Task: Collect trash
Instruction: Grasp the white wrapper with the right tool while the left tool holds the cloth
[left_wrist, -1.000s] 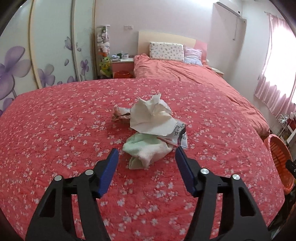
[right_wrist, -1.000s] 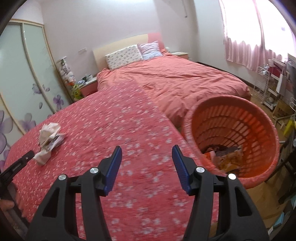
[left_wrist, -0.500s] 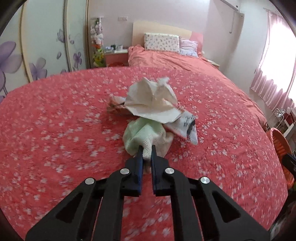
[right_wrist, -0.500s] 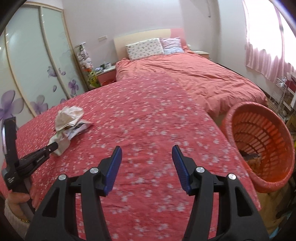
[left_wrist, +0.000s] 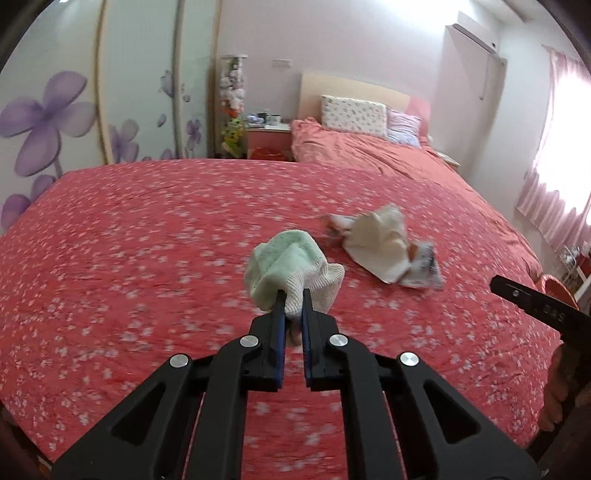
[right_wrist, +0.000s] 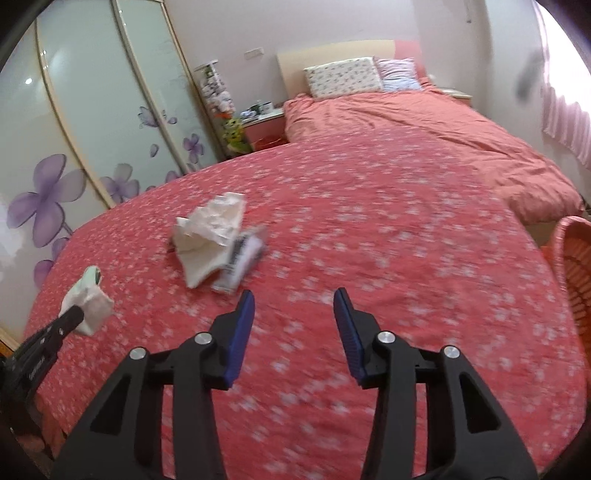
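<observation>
My left gripper (left_wrist: 292, 308) is shut on a pale green and white crumpled cloth (left_wrist: 291, 267), held just above the red flowered bedspread (left_wrist: 129, 258). In the right wrist view the same cloth (right_wrist: 86, 301) hangs at the tip of that gripper (right_wrist: 75, 314) at far left. A crumpled white paper (left_wrist: 380, 242) and a printed wrapper (left_wrist: 424, 267) lie together to the right of the cloth. My right gripper (right_wrist: 293, 319) hovers over the bedspread with nothing between its jaws, which are closing. The crumpled paper (right_wrist: 208, 234) and wrapper (right_wrist: 242, 260) lie ahead and left of it.
An orange plastic basket (right_wrist: 574, 266) stands at the bed's right edge, its rim (left_wrist: 554, 282) just showing past the right gripper's black arm. A second bed with pillows (left_wrist: 352, 114), a nightstand (left_wrist: 267, 138) and a flowered wardrobe (left_wrist: 55, 122) lie beyond.
My left gripper shut on the green cloth and carried it left, away from the paper and wrapper. My right gripper swung left from the basket toward the paper pile, its jaws narrowing.
</observation>
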